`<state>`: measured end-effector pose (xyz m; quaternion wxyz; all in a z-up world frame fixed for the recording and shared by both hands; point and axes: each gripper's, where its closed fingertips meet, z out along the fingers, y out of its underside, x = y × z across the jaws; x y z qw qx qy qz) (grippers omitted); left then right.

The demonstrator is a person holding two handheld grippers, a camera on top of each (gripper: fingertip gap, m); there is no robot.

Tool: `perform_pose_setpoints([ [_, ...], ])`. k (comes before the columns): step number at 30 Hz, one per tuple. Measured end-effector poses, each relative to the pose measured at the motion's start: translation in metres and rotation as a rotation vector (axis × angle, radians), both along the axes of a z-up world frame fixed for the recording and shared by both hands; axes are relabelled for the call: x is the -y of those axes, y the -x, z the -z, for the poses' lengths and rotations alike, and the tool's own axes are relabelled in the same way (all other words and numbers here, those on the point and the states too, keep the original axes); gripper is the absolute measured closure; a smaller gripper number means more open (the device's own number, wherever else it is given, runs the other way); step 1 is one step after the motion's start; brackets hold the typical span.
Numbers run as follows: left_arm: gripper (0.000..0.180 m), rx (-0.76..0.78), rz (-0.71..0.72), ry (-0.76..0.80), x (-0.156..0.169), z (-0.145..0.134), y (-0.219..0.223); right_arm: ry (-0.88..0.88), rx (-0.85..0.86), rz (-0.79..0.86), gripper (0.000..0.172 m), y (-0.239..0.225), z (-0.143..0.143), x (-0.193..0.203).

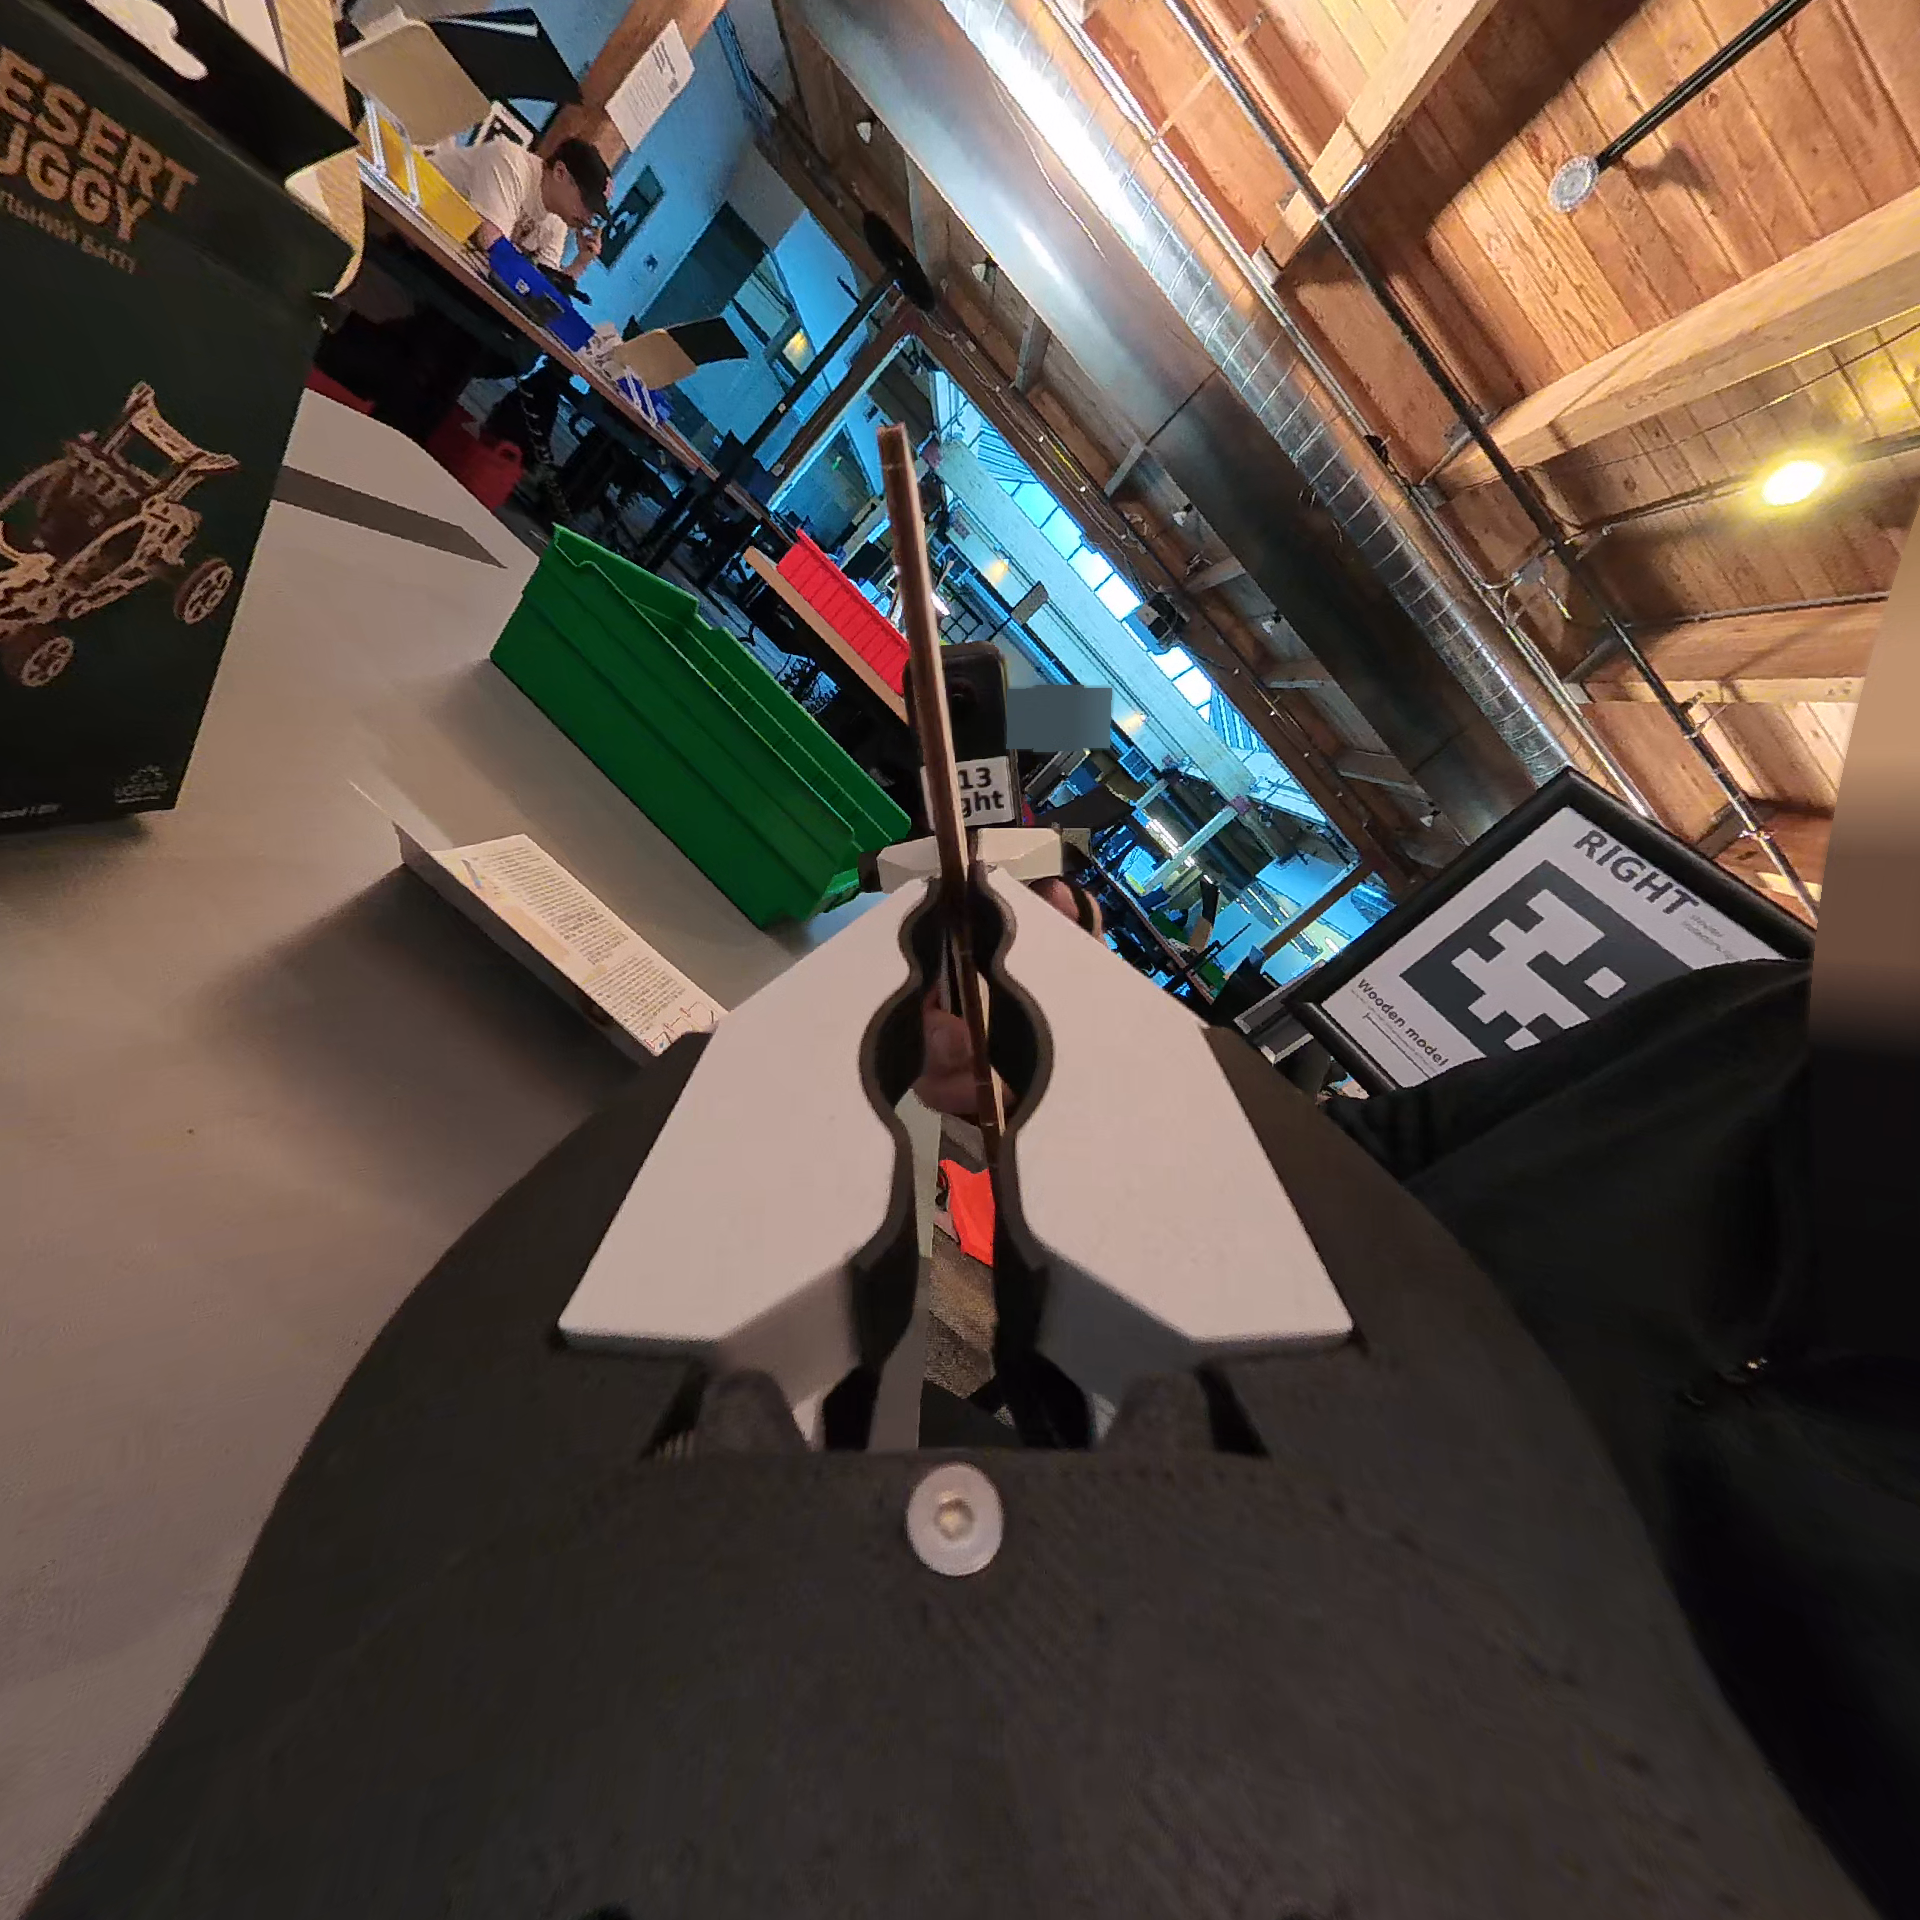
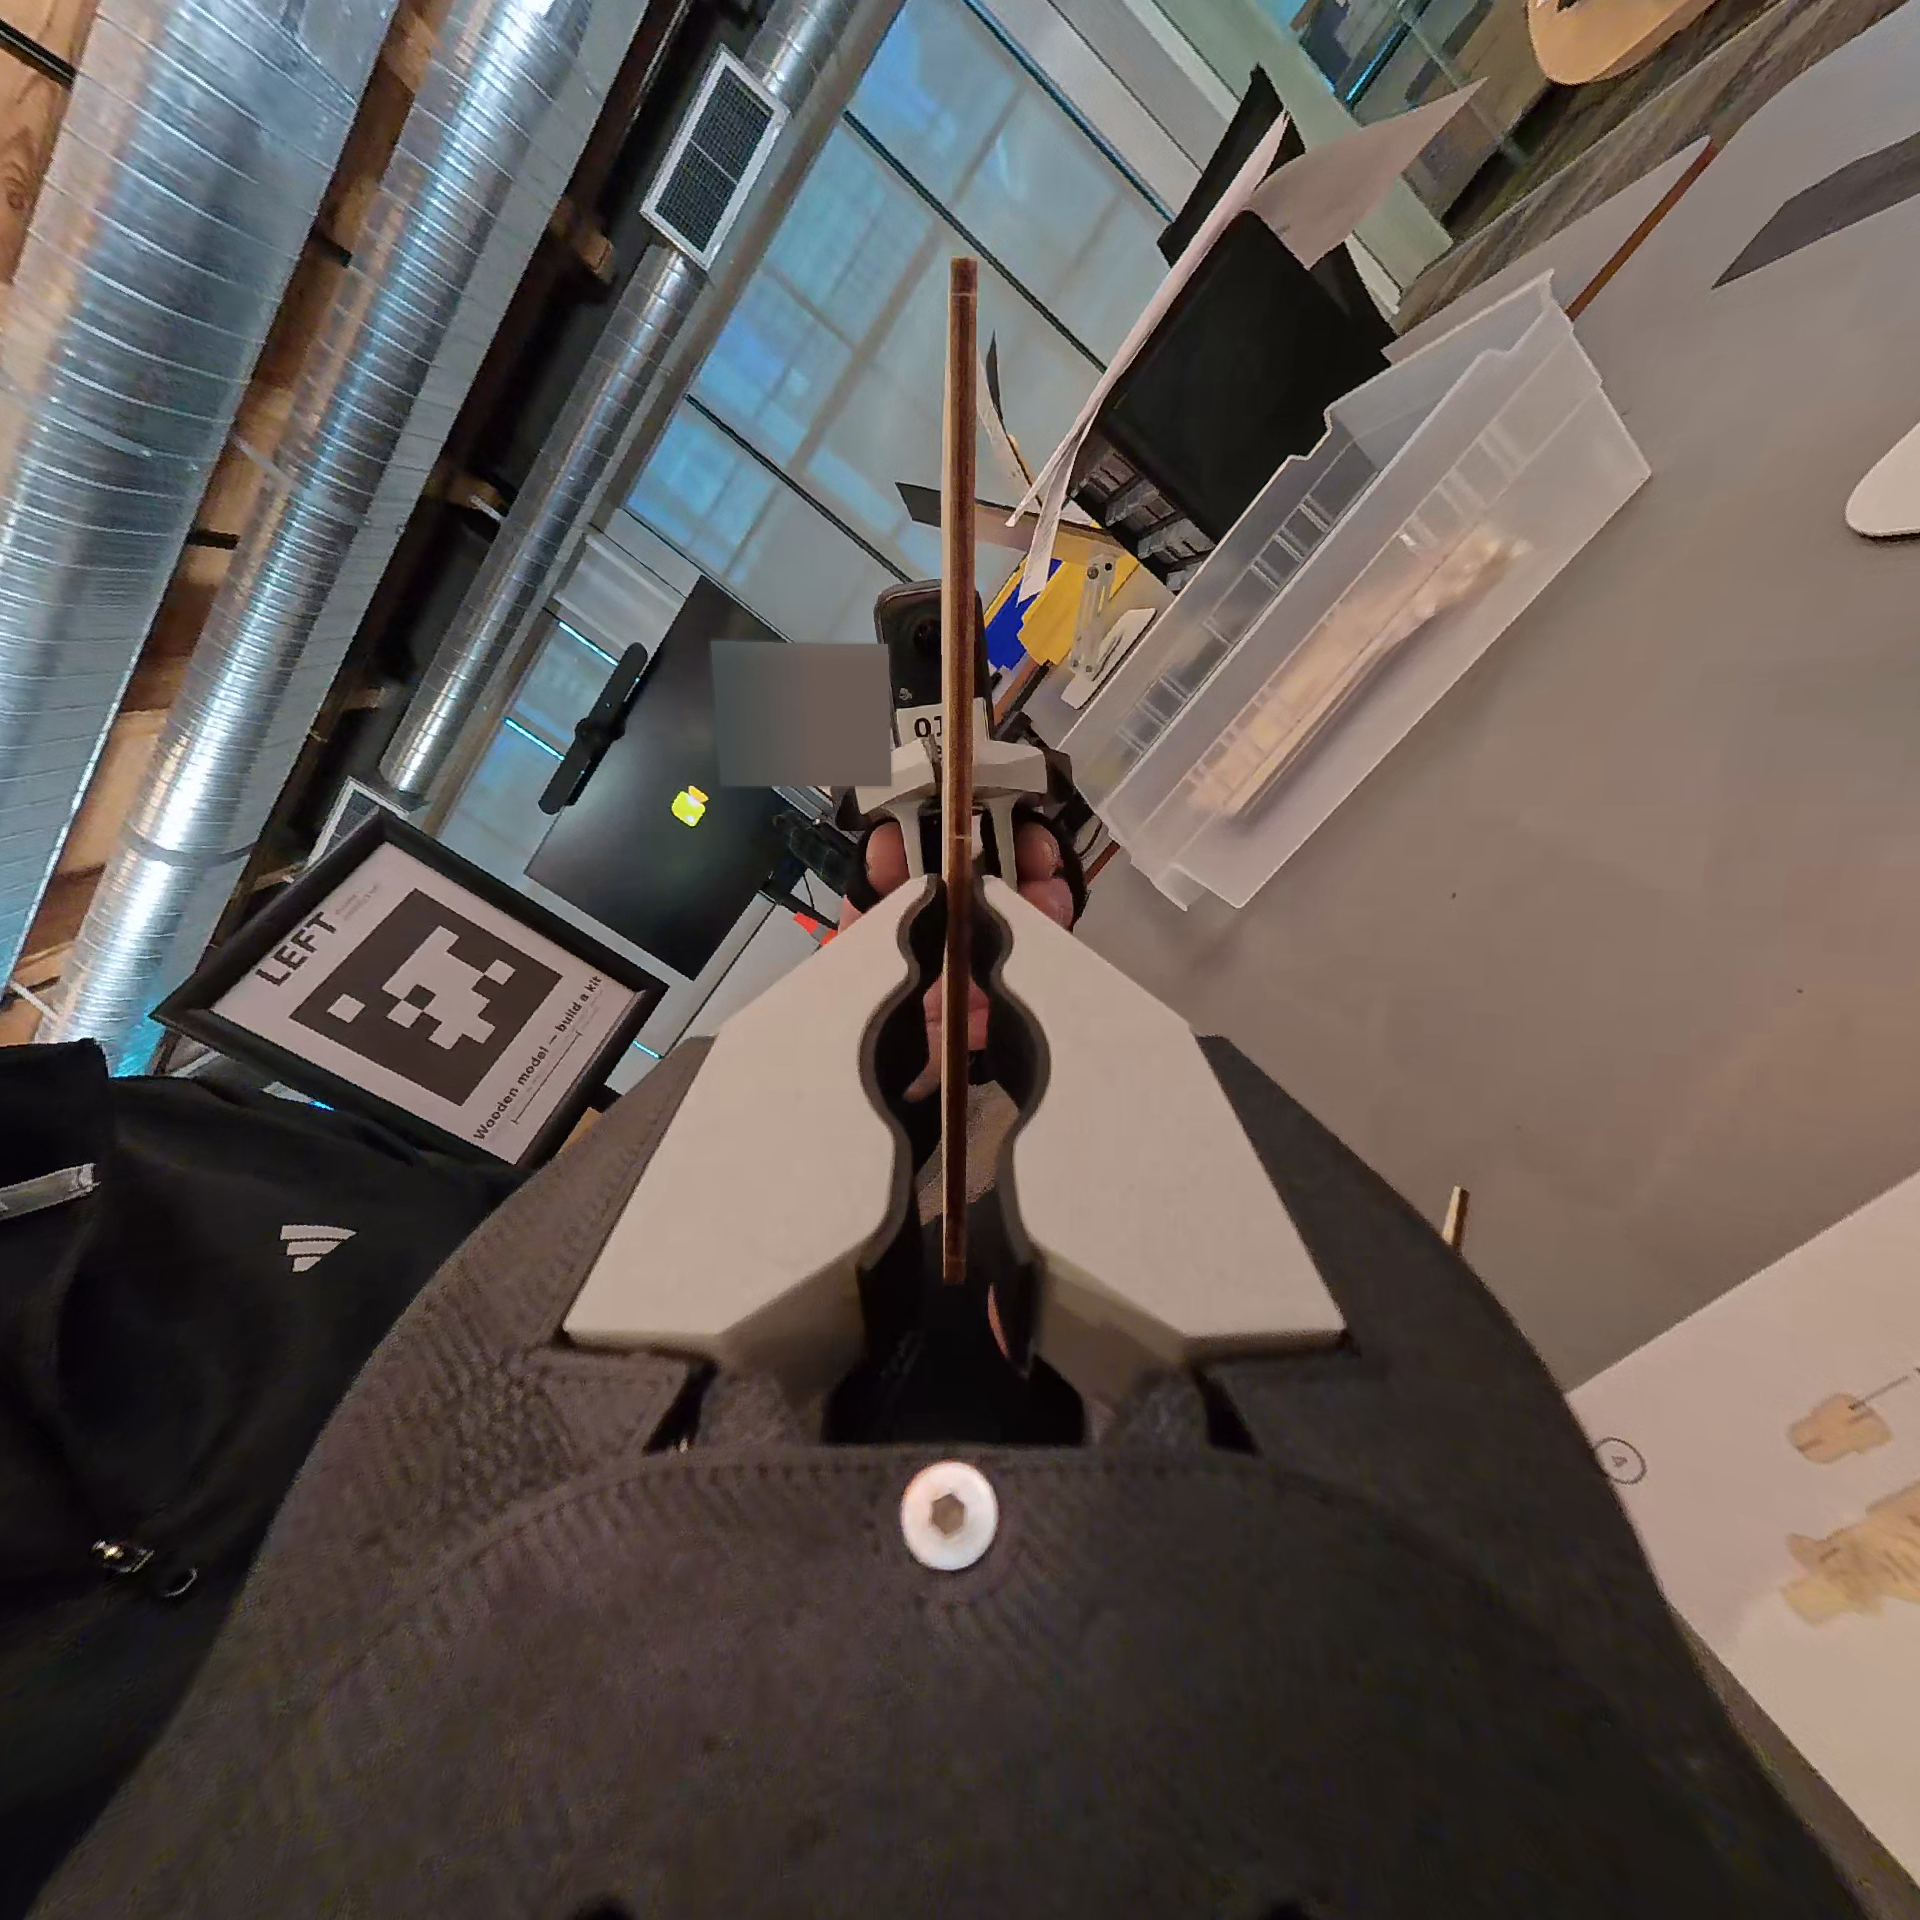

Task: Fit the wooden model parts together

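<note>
Between the two grippers, raised off the grey table (image 1: 156, 1039), a thin wooden sheet (image 1: 920, 665) is seen edge-on, with each gripper clamped on it from an opposite side. Closest in the left wrist view, the left gripper (image 1: 954, 894) has its pale fingers (image 1: 1122, 1091) drawn together at the tips, pressed against the sheet's faces, and the sheet runs on past them. Directly across, the right gripper (image 2: 956, 894) has hold of the same sheet (image 2: 961, 582) in the same way, its tips nipped onto the wood with no gap showing. Each view also catches the opposite gripper farther along the sheet, a hand (image 2: 1049, 873) wrapped around its handle.

Just past the left gripper, an open instruction booklet (image 1: 540, 935) lies on the table, with a green plastic bin (image 1: 686, 717) beyond it and a dark kit box (image 1: 135, 468) picturing a wooden buggy standing farther left. On the right gripper's side, a printed sheet with part drawings (image 2: 1787, 1538) lies near, and a clear plastic bin (image 2: 1382, 592) holding pale wooden pieces sits farther out.

Framed marker signs (image 1: 1538, 935) stand at the table's edge on both sides. Far off, a person sits at another bench (image 1: 540, 208), beneath silver ducting (image 2: 208, 364) and timber ceiling boards.
</note>
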<state>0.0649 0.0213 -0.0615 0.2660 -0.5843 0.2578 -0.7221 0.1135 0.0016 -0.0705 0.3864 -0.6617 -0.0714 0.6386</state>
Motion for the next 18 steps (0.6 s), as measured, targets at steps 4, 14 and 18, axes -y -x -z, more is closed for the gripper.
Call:
perform_pose_setpoints([
  [4, 0.179, 0.002, -0.006, -0.003, 0.0005, -0.0033, 0.0018, -0.005, -0.014, -0.003, 0.171, 0.0018, -0.0026, 0.0003],
  [14, 0.178, 0.013, -0.012, 0.001, 0.0029, -0.0065, 0.002, -0.01, -0.03, -0.007, 0.17, 0.0017, -0.0049, 0.0017],
  [18, 0.176, -0.005, -0.016, -0.016, 0.005, -0.0071, -0.0006, -0.014, -0.036, -0.01, 0.17, 0.0015, -0.0055, 0.0019],
])
